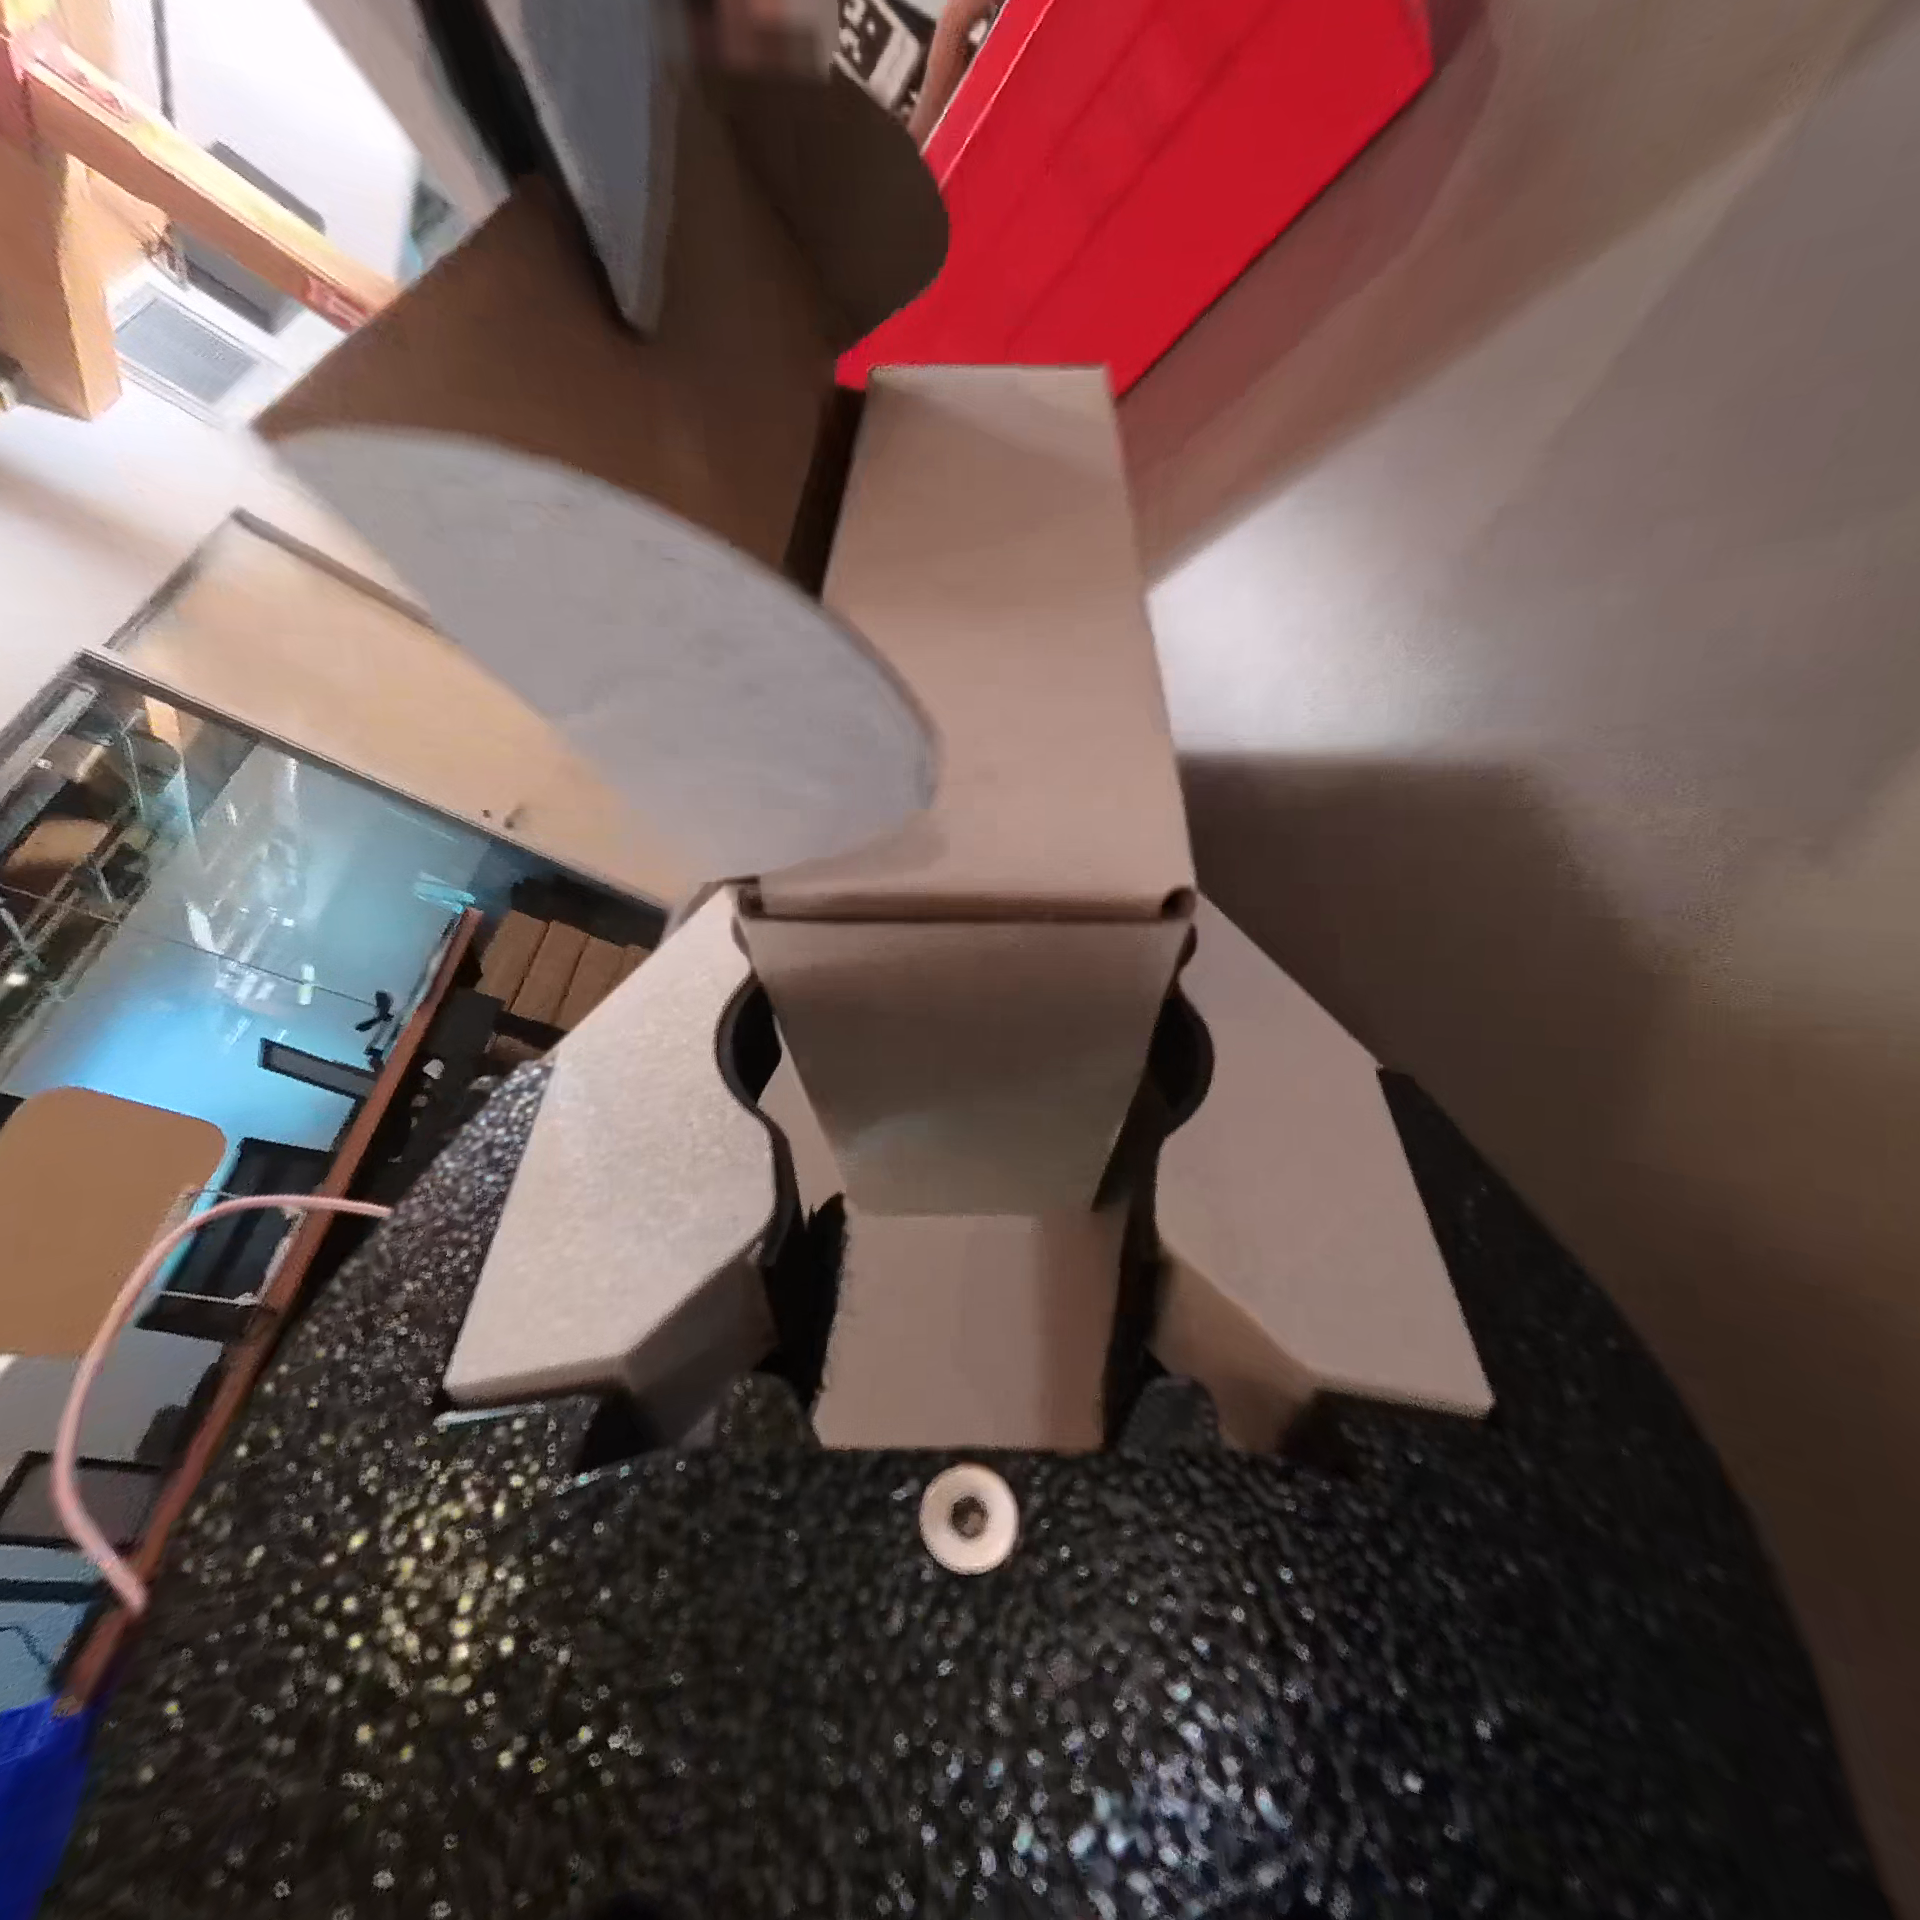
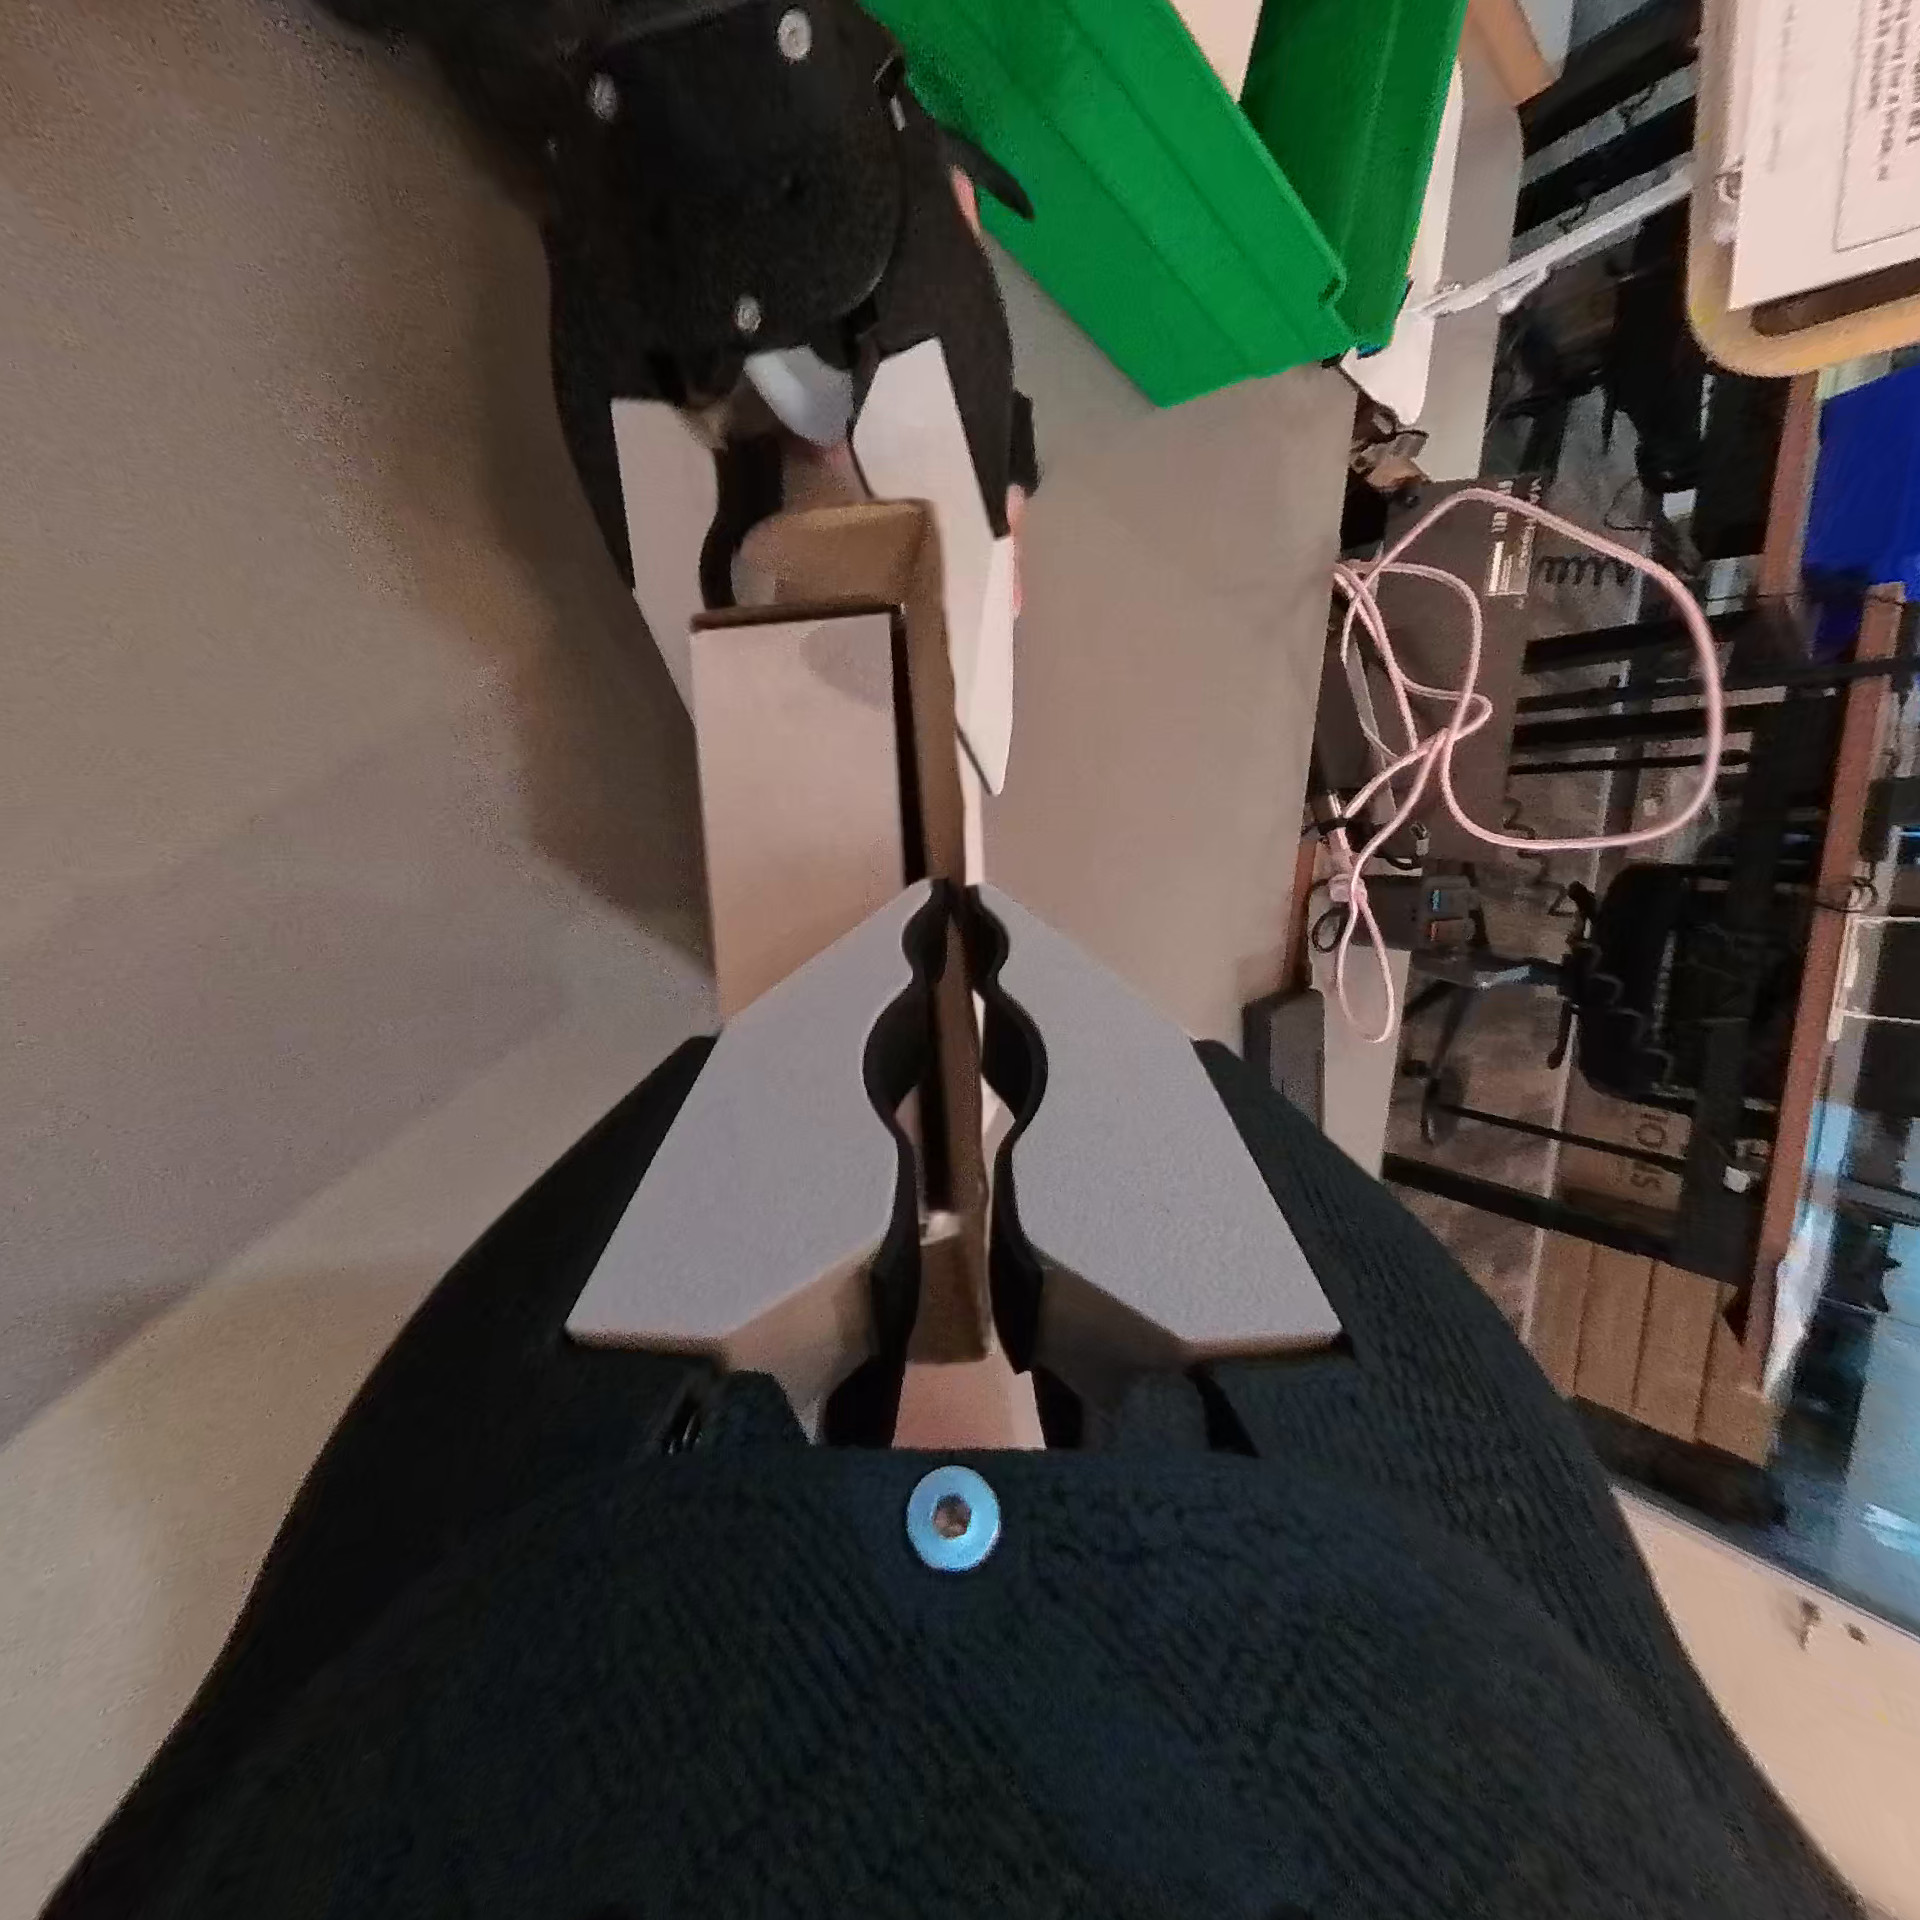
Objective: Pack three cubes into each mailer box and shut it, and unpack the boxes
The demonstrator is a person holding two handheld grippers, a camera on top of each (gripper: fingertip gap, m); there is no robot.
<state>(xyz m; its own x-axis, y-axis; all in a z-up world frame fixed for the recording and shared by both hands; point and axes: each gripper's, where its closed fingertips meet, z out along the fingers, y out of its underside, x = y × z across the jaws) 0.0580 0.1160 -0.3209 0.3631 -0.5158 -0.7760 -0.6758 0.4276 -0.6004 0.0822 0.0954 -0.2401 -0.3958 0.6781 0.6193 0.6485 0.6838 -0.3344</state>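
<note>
A white mailer box with a brown inside (image 1: 997, 644) is held up between both grippers. My left gripper (image 1: 961, 925) is shut on one folded end wall of the box; a rounded grey-white flap (image 1: 623, 644) sticks out to the left. My right gripper (image 2: 956, 894) is shut on a thin cardboard edge at the box's (image 2: 800, 779) other end. The left gripper also shows far off in the right wrist view (image 2: 831, 488), clamped on the far end. No cubes are in view; the box's inside is hidden.
A red bin (image 1: 1143, 187) stands beyond the box in the left wrist view. A green bin (image 2: 1143, 187) stands beyond it in the right wrist view. The beige table top (image 2: 260, 623) lies alongside. A pink cable (image 2: 1455, 727) hangs by shelving past the table's edge.
</note>
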